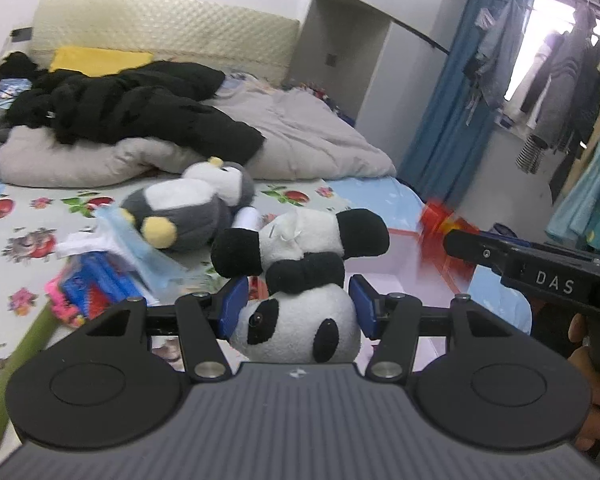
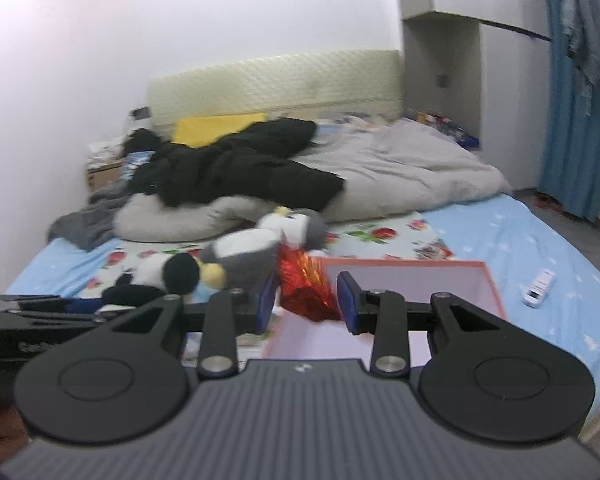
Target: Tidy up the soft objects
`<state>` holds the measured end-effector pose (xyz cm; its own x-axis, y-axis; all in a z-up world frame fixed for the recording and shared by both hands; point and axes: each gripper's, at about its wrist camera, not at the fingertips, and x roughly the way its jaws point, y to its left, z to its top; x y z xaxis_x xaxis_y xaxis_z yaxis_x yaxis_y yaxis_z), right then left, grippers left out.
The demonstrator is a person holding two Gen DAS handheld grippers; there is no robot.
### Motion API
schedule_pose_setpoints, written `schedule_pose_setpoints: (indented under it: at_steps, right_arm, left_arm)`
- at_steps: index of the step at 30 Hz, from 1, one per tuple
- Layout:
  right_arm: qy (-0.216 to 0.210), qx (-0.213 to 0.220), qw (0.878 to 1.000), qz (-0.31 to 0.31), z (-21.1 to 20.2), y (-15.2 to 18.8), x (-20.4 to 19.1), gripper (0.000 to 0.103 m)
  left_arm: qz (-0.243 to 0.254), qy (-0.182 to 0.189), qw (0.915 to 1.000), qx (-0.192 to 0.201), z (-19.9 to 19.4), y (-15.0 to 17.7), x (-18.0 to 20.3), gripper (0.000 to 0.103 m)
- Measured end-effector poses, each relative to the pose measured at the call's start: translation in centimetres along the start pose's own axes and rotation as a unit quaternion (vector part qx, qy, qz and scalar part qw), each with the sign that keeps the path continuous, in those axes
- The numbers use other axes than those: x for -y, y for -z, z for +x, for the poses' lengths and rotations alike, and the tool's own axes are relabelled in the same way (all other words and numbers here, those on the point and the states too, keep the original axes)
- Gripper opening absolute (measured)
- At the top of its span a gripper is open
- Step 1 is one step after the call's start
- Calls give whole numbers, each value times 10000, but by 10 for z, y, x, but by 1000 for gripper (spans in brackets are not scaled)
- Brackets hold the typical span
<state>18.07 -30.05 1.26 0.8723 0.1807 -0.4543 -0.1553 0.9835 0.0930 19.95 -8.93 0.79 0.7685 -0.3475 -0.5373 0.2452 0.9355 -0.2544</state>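
Between your left gripper's blue pads sits the panda plush, clamped by the head only; body and limbs dangle toward the penguin plush. Risk: soft stuffing squeezes out, or a trailing leg snags the pink box rim. Your right gripper is clenched on a crinkly red foil object over that box's near corner. Both grippers converge there, so watch for them colliding. Motion blur hides how firmly the foil is held.

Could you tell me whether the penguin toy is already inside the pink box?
No, the penguin toy lies on the flowered sheet beside the pink box, not in it.
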Motion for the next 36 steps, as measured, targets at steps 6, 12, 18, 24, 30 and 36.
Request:
schedule_pose_setpoints:
  at_steps: [6,12,18,24,30,36]
  right_arm:
    - [298,-348,9987,217,30,21,29,38]
    - [427,-813,9941,585,60,50,56,33]
    - [496,-1289,9868,851,86,81,77,33]
    - [549,-1466,9811,1135,99,96,90,33]
    - [532,-1430,9814,1162,100,92,87,39]
    - [445,-1185,9869,1005,82,74,73,39]
  left_arm:
    - [125,290,9986,-420,61,2,17,62]
    - [264,451,9933,-1029,121,18,34,62]
    - [412,437,9865,-1525,170,34,44,62]
    - [375,434,9845,-1658,190,43,40,66]
    - [285,319,9874,-1521,174,38,36,68]
    - [261,304,9923,-1170,132,25,34,68]
